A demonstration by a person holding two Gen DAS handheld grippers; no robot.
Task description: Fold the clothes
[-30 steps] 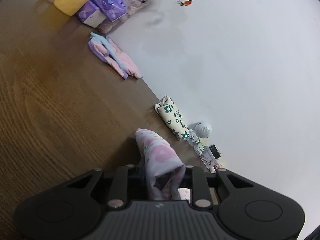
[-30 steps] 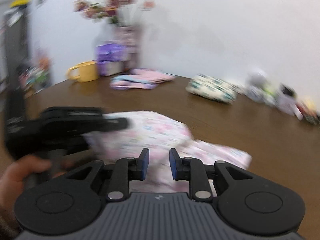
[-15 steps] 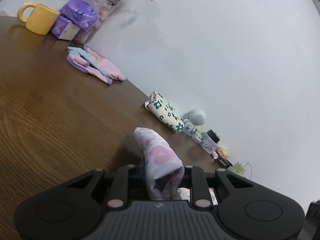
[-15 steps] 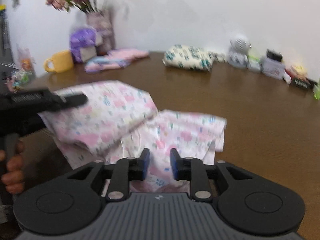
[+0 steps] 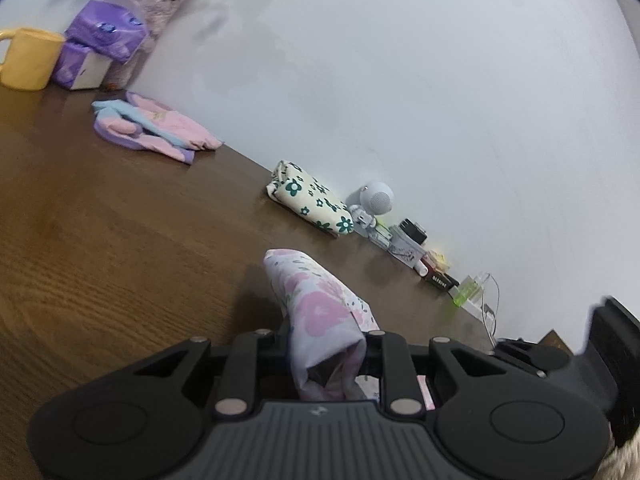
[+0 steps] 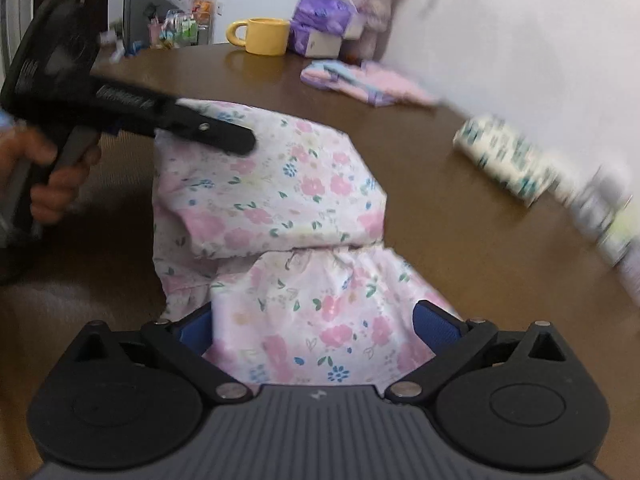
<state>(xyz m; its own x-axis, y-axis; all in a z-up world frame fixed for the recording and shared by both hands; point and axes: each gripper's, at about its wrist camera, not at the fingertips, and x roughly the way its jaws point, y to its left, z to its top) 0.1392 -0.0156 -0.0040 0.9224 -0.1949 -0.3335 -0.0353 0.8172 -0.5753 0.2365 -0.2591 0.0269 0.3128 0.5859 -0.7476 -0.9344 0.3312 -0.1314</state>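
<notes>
Black right gripper (image 6: 316,322) with 2 blue pads (image 6: 434,322); silver pivot screws (image 6: 404,391).

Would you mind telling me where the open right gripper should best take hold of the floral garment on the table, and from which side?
Probably the near hem of the floral garment, taken from the near table side. That edge lies flat between the spread fingers of the right gripper, while the left gripper already pinches the far folded corner, so closing here needs little travel.

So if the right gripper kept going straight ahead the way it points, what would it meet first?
The right gripper is open, and the floral garment already lies between its fingers. Going on, it would likely push into the folded-over part that the left gripper holds, though depth is hard to judge.
</notes>
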